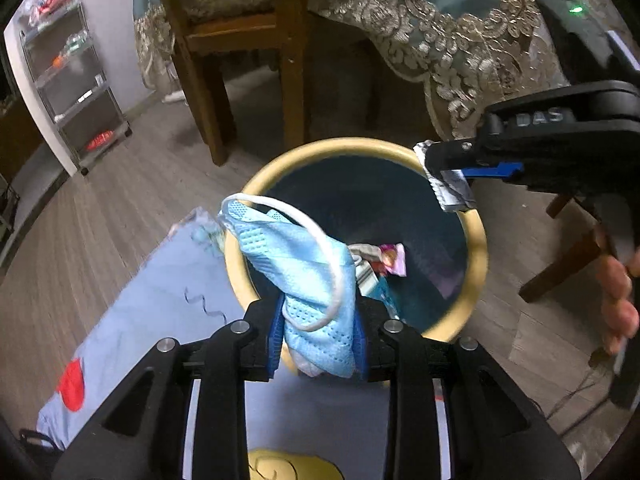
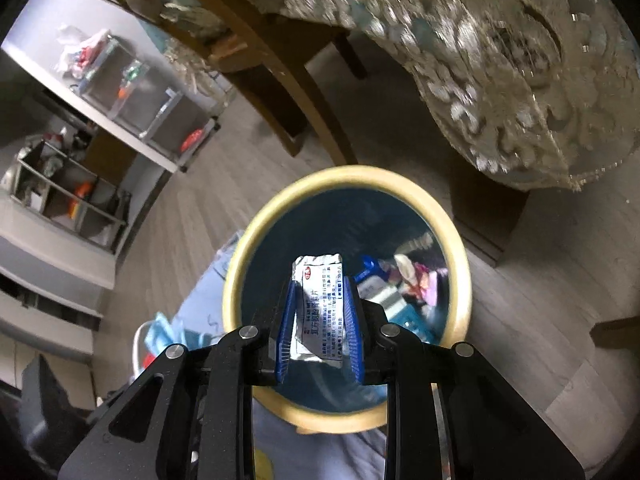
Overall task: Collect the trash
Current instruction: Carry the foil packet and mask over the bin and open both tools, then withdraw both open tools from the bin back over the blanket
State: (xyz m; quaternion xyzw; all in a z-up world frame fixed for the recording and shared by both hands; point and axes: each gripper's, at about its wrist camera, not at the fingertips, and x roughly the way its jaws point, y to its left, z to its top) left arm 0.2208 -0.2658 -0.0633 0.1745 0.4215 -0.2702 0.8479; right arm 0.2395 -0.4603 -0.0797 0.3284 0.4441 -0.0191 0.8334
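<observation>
In the left wrist view, the left gripper (image 1: 319, 350) is clamped on a light blue face mask (image 1: 304, 276), whose white ear loop (image 1: 320, 248) curls over the front of it. The mask hangs over the near rim of a round bin (image 1: 478, 240) with a yellow rim and dark blue inside, standing on a wooden floor (image 1: 132, 208). Some wrappers (image 1: 380, 264) lie at the bottom of the bin. At the upper right, the right gripper (image 1: 448, 178) grips a silver packet (image 1: 450, 188) over the far right rim of the bin. A pale blue cloth (image 1: 160, 304) lies under the left gripper, touching the bin's side. Behind stand a wooden chair (image 1: 240, 40) and a lace tablecloth (image 1: 460, 40). In the right wrist view, the right gripper (image 2: 320, 328) is closed on the silver packet (image 2: 320, 312), printed with text, held upright above the open bin (image 2: 248, 252). Wrappers (image 2: 404, 280) show inside it. The blue mask (image 2: 164, 336) appears at the lower left, beside the bin.
</observation>
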